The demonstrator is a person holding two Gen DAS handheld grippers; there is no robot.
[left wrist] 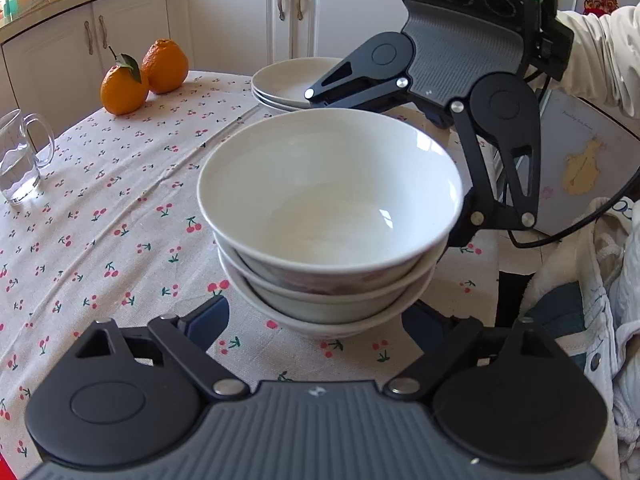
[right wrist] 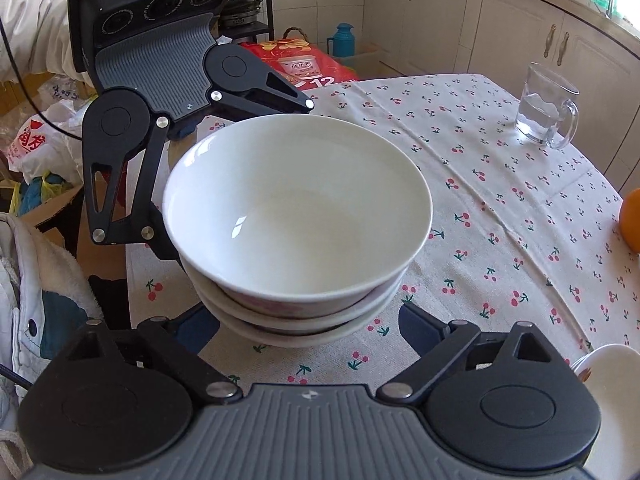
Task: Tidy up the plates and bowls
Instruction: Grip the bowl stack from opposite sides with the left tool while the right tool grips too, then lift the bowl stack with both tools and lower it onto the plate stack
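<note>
1. Where the cherry-print cloth covers the surface, your stack of three white bowls stands near the edge closest to you, with white kitchen cabinets behind.
2. Your left view alone shows the stacked plates past the bowls and two oranges toward the far edge; a glass mug of water stands at the left edge.
3. Your right view alone shows a red box, a blue flask and bags on the floor beyond the surface.
4. You tilt both claws steeply down from opposite sides of the stack.
5. Your left claw stands wide, fingers flanking the lowest bowl; no contact shows.
6. Your right claw stands wide likewise.
</note>
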